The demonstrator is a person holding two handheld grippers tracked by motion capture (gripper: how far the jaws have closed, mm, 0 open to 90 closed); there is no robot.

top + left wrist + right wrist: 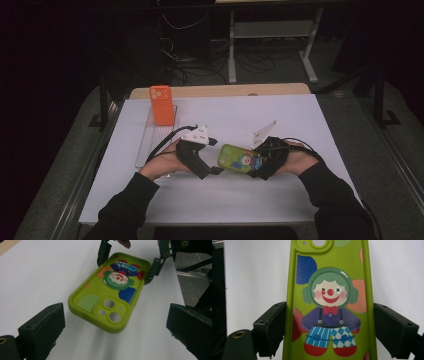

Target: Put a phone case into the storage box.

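Note:
A lime-green phone case [234, 159] printed with a clown is held by its long sides in my right gripper [253, 163], a little above the white table cover. In the right gripper view the two black jaws press on both edges of the case [329, 302] near its lower end. In the left gripper view the case [110, 292] hangs camera end first, with the right gripper [128, 260] at its far end. My left gripper [215, 156] faces the case's free end. Its jaws [115, 327] stand wide apart, clear of the case.
An orange phone case [162, 105] stands upright on a clear tray [148, 142] at the table's left. The white cover [230, 205] spreads over the table. A wooden edge [220, 90] shows at the far side, with cables and a desk frame beyond.

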